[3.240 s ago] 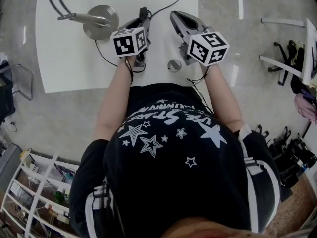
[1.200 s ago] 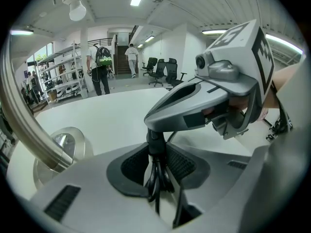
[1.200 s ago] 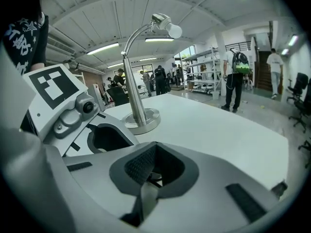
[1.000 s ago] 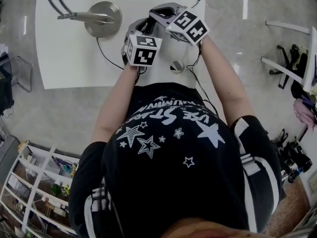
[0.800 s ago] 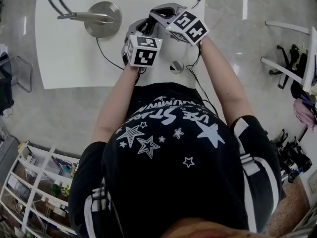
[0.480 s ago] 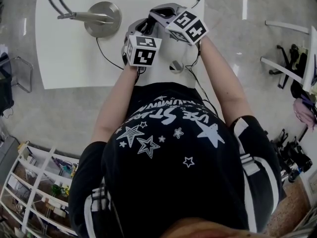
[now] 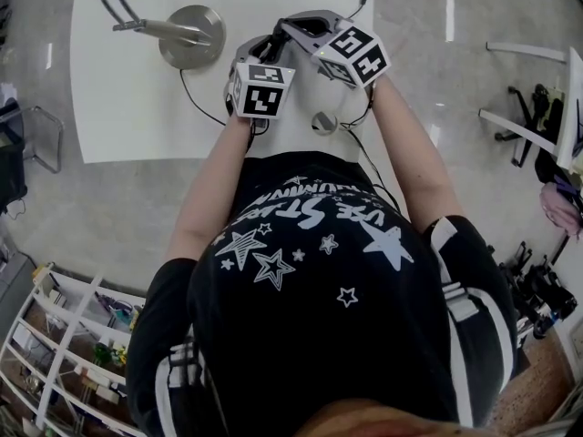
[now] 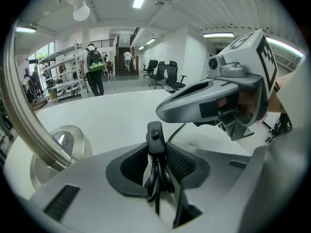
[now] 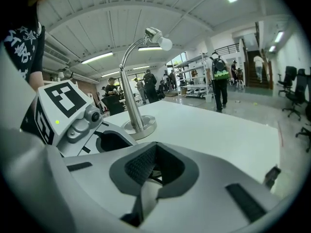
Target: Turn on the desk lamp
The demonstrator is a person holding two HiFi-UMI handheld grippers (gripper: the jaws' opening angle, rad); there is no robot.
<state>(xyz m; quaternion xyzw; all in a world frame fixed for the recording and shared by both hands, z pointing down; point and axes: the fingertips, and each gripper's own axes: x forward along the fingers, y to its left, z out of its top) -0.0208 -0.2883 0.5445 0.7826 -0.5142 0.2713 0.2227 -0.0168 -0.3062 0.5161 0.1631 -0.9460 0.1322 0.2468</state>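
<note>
The left tool (image 8: 156, 154) is clenched on the inline switch (image 8: 155, 136) of the lamp's black cord (image 8: 156, 178). The switch stands upright between the pads, and the cord loops below it. The right tool (image 9: 154, 152) has its jaws closed on each other. Seen from the left gripper view, its tip hangs just beside the switch at 1 o'clock. The desk lamp (image 7: 189, 36) stands on the white worktop (image 7: 137, 107), near the left tool at 10 o'clock in the head view.
</note>
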